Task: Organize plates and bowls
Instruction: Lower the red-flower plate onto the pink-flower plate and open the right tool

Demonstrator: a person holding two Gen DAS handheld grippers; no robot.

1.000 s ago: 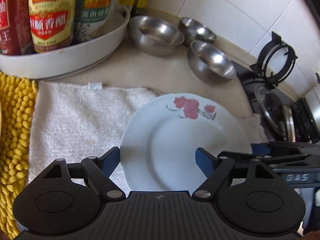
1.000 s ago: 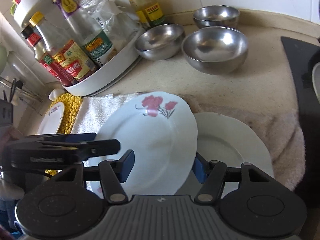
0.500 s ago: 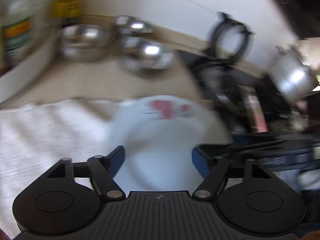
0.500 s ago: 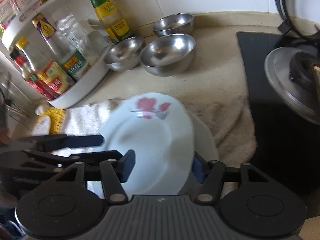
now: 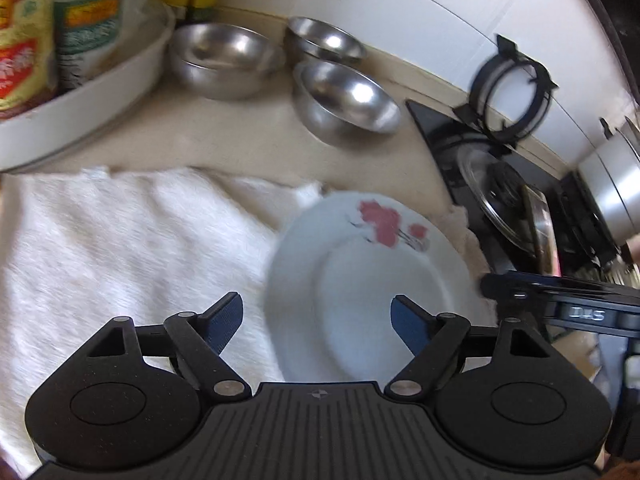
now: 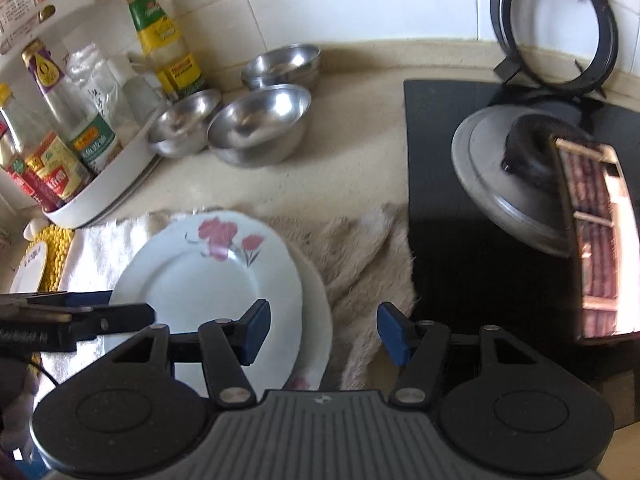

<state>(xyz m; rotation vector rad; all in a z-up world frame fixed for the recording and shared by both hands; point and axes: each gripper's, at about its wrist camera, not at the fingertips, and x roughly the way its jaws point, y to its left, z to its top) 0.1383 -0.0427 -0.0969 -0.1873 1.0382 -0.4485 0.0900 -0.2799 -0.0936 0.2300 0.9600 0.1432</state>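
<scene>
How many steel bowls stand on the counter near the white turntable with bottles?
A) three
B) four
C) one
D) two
A: three steel bowls stand on the counter next to the white turntable.

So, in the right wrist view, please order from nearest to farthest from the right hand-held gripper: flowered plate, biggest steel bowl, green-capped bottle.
1. Flowered plate, just left of the right hand-held gripper.
2. Biggest steel bowl, mid-counter.
3. Green-capped bottle, against the back wall.
</scene>
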